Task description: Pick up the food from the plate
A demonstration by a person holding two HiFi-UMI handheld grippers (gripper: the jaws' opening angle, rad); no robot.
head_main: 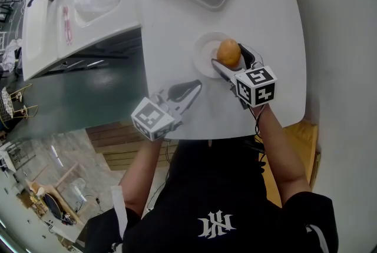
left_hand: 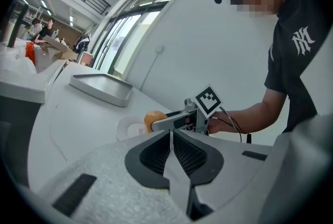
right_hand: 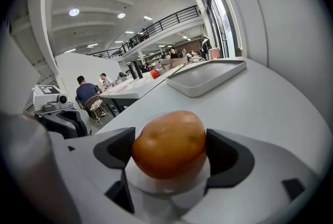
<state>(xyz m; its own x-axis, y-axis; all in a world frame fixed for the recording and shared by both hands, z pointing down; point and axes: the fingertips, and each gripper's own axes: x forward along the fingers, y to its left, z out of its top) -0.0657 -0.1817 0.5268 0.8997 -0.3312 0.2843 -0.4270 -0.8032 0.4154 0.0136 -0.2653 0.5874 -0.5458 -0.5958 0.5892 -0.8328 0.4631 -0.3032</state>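
Your right hand-held gripper (head_main: 234, 59) has its jaws closed onto the round orange-brown food (right_hand: 169, 144), one pad on each side. The food sits directly over the white plate (head_main: 202, 52); you cannot tell whether it has lifted clear. It looks smooth and rounded, so a slack squeeze or a tilt would likely let it slip and roll across the desk (head_main: 171, 22). Your left hand-held gripper (left_hand: 171, 137) is fully closed and empty, near the desk's edge.

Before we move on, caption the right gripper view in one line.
Right gripper grips a round orange-brown food item over its white plate, with a grey tray behind on the table.
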